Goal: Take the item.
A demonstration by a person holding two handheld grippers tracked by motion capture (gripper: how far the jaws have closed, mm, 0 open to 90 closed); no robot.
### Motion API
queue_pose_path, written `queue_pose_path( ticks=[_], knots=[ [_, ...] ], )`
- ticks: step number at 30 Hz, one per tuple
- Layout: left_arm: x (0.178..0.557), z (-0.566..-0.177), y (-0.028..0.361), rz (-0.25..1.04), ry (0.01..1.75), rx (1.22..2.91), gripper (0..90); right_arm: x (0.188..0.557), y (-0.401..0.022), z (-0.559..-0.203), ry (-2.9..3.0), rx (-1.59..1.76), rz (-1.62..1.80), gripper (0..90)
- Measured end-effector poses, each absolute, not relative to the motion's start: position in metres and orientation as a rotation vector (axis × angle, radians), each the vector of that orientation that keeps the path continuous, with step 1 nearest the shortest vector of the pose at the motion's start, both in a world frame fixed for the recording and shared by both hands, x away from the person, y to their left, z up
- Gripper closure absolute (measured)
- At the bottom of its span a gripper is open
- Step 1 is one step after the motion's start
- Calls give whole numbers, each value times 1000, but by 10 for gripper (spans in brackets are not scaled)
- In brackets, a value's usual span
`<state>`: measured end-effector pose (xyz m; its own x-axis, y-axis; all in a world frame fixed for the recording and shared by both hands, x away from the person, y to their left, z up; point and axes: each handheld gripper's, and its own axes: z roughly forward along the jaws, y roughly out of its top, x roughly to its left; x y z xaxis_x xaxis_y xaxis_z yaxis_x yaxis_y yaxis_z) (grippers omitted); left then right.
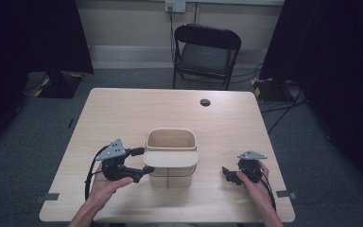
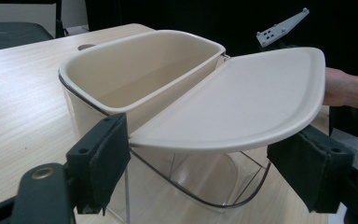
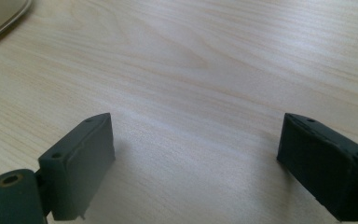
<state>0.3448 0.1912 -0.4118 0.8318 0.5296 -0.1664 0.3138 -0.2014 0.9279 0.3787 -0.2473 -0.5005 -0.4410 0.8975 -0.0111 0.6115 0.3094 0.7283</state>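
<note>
A cream bin (image 1: 171, 142) with a clear lower shell stands at the middle of the wooden table (image 1: 123, 109). Its flat cream lid (image 1: 170, 159) lies level over the bin's near part, leaving the far part uncovered. My left gripper (image 1: 142, 161) is at the bin's left side and is open. Its jaws straddle the lid's left end. In the left gripper view the lid (image 2: 242, 98) hangs just above and between the pads (image 2: 105, 163), with no visible squeeze, and the bin (image 2: 135, 70) looks empty. My right gripper (image 1: 228, 175) rests low over bare wood to the right of the bin, open (image 3: 196, 168) and empty.
A black folding chair (image 1: 207, 52) stands behind the table, and a dark cable hole (image 1: 205, 102) marks the far part of the tabletop. Dark curtains hang on both sides. The hand (image 2: 342, 86) holding the right gripper shows beyond the lid.
</note>
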Motion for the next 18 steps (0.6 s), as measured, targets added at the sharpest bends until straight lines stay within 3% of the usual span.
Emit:
queue_pose_path(
  ticks=[18],
  knots=[
    [350, -409, 189, 223, 641, 1800, 195, 379, -247, -501, 2166, 1338, 926, 97]
  ],
)
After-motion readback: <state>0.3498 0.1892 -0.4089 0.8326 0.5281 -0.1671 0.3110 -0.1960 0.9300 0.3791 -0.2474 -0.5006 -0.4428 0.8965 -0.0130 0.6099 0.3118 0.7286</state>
